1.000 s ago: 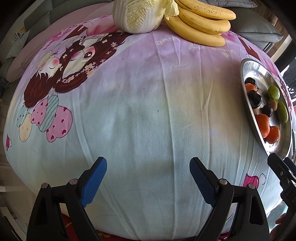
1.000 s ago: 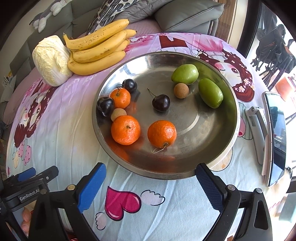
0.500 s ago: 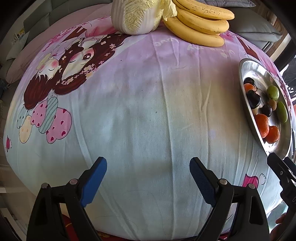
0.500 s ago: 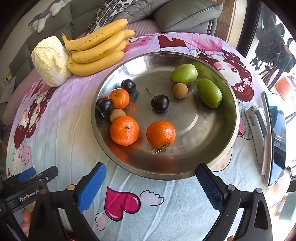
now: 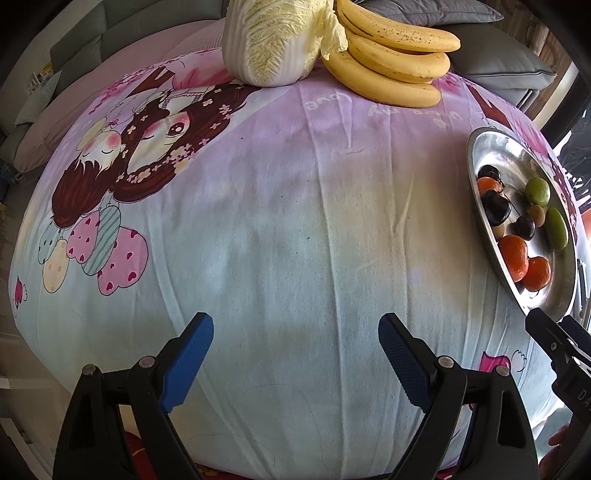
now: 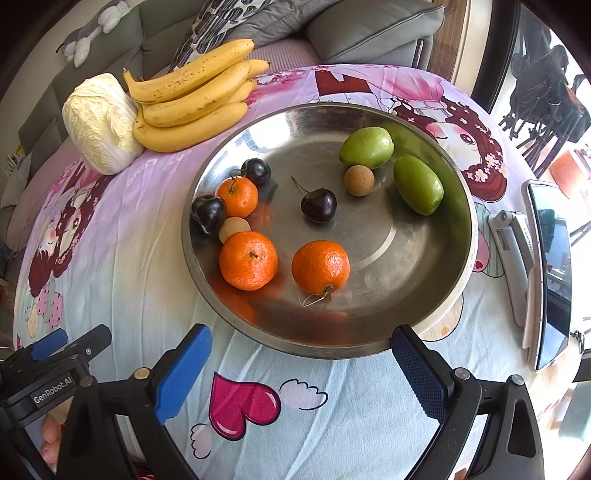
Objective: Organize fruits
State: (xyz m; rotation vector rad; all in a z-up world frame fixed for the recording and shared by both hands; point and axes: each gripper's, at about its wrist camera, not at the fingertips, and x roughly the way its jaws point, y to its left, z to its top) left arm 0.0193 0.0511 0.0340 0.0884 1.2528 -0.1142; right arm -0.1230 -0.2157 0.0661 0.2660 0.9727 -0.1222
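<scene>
A steel basin holds three oranges, three dark cherries, two green fruits and two small tan fruits. My right gripper stands open just in front of the basin's near rim, nothing between its blue pads. My left gripper is open over bare cloth, well left of the basin, and empty. In the right wrist view the left gripper shows at the lower left. A bunch of bananas lies at the table's far side.
A cabbage sits beside the bananas. A phone on a stand lies right of the basin. The round table wears a cartoon-print cloth. Grey sofa cushions stand behind the table.
</scene>
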